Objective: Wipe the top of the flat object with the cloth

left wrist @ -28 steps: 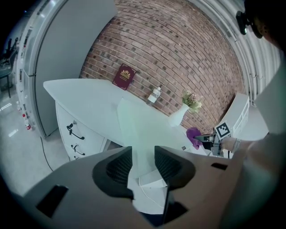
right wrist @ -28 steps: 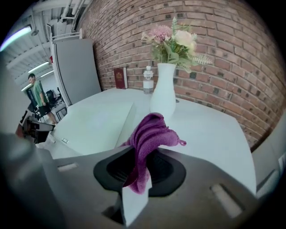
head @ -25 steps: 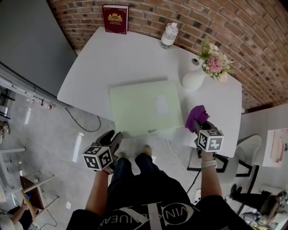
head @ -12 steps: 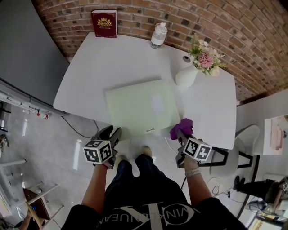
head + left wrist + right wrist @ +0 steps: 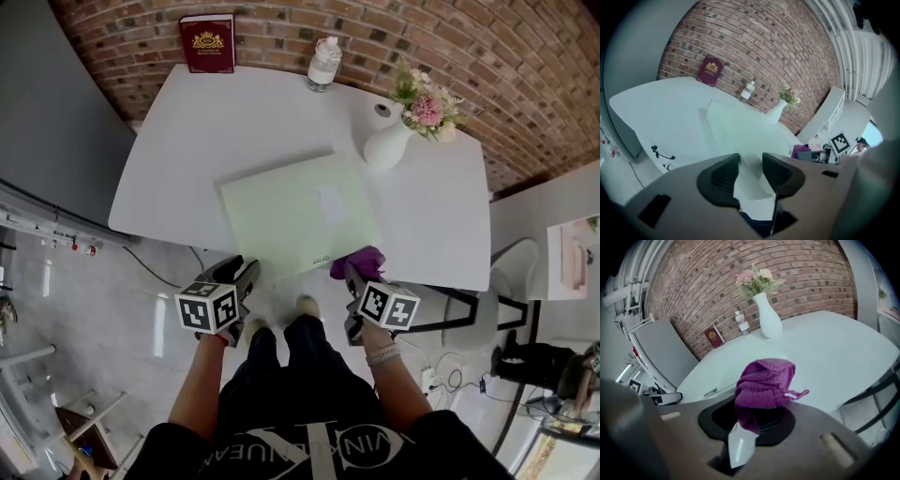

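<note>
A pale green flat object (image 5: 298,216) lies on the white table (image 5: 225,122), reaching its near edge. A bunched purple cloth (image 5: 357,262) is clamped in my right gripper (image 5: 351,274), which hangs at the table's near edge by the flat object's near right corner. In the right gripper view the cloth (image 5: 764,383) bulges out of the shut gripper (image 5: 750,420), with the flat object (image 5: 723,378) just beyond. My left gripper (image 5: 246,275) hovers off the near edge, left of that object. Its jaws stand apart in the left gripper view (image 5: 751,172) with nothing between them.
A red book (image 5: 207,42) leans on the brick wall at the back, with a small bottle (image 5: 324,64) to its right. A white vase of flowers (image 5: 389,141) stands just beyond the flat object's far right corner. A chair (image 5: 483,309) is at the right.
My right gripper has carried the cloth leftward along the table's near edge, from the right side to the flat object's near right corner. The left gripper has stayed roughly in place.
</note>
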The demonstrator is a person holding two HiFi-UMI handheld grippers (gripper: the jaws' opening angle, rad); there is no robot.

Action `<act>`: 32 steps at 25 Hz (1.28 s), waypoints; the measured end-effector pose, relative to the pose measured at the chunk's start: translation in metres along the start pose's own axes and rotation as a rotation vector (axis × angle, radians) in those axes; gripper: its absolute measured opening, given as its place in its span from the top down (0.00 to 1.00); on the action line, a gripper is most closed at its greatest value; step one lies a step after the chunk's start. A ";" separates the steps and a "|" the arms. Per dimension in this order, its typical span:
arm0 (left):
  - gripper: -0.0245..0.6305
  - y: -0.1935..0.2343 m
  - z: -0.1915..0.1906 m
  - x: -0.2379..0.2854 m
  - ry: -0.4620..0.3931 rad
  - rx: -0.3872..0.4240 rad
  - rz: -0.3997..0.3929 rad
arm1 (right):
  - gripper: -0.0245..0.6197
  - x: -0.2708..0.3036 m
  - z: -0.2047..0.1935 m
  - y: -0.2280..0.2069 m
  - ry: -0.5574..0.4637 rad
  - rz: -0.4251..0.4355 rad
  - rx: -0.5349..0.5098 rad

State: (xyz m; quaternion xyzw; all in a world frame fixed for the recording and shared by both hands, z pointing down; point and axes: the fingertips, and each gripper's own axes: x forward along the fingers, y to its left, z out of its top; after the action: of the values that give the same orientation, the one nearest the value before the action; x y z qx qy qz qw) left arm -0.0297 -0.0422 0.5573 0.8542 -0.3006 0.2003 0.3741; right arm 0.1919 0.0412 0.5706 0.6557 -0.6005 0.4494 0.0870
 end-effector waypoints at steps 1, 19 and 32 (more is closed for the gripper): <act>0.72 0.000 0.000 0.000 0.005 0.001 -0.007 | 0.84 0.001 -0.003 0.005 0.001 0.004 -0.003; 0.73 0.000 -0.009 0.002 0.048 0.008 -0.080 | 0.84 0.019 -0.082 0.124 0.168 0.197 -0.178; 0.74 -0.001 -0.006 0.000 0.016 -0.007 -0.092 | 0.84 0.024 -0.115 0.178 0.279 0.317 -0.278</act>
State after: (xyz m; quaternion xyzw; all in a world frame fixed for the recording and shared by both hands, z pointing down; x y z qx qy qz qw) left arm -0.0302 -0.0374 0.5603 0.8642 -0.2588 0.1886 0.3881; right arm -0.0212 0.0523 0.5782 0.4668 -0.7340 0.4566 0.1866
